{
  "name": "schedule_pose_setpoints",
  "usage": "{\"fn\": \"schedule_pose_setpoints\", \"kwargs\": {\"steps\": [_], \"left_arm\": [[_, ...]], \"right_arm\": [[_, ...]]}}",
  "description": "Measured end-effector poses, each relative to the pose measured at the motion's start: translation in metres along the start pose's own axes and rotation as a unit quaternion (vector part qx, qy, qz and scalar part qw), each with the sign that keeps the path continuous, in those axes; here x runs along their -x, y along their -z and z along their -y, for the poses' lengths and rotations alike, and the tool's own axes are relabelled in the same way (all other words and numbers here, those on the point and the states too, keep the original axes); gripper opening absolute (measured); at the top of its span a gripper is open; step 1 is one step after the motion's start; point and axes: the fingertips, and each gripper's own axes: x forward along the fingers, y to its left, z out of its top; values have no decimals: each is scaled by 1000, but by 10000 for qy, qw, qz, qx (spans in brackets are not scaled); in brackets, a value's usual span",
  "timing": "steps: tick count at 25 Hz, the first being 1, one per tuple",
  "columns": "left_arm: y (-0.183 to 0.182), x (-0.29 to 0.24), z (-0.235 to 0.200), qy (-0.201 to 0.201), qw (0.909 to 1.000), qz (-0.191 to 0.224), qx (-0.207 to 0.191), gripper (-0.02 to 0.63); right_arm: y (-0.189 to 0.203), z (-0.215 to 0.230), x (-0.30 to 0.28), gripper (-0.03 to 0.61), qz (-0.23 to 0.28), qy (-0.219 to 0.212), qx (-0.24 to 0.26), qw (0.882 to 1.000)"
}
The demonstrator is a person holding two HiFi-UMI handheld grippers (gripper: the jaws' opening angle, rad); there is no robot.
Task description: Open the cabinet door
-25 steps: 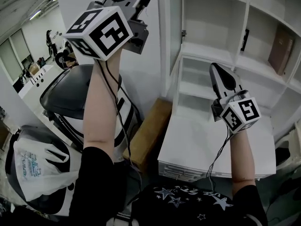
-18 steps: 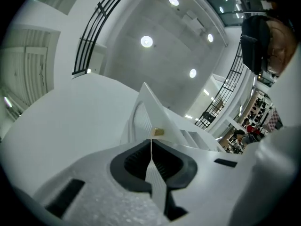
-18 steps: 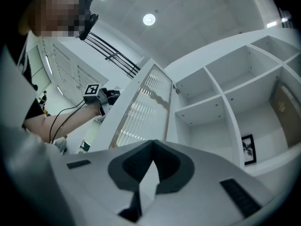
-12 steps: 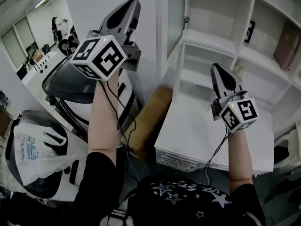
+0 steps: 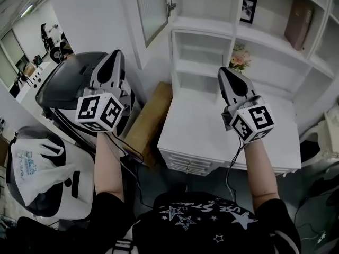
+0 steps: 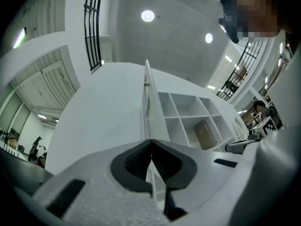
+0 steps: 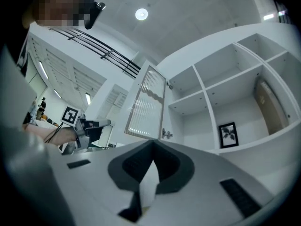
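The white cabinet door with its ribbed glass panel stands swung open at the top of the head view, a small knob at its edge. It shows edge-on in the left gripper view and face-on in the right gripper view. My left gripper hangs shut and empty well below and left of the door. My right gripper is shut on nothing, over the white desk top, pointing at the shelves. The jaw tips meet in both gripper views.
The open shelves hold a framed picture, a brown book and flowers. A cardboard box leans left of the desk. A black-and-white machine and a plastic bag sit at the left.
My left gripper has dropped from beside the door's edge down to the lower left. The right gripper has sunk a little and drifted left. The open door now shows in full.
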Motion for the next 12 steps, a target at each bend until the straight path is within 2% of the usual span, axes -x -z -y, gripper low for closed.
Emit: {"fn": "schedule_pose_setpoints", "kwargs": {"steps": [5,9,12], "left_arm": [[29,52,41,-239,9992,-323,-39,8],[61,91,88,-153,9965,-812,-135,8],[80,119,130,-69,9937,-1114,49,8]], "right_arm": [[6,-3,43,6,-97,10,-54,9999],[19,-13,83,6,-291,-88,-98,9995],[29,-21,115,6,-459,-164,-190,9986]]}}
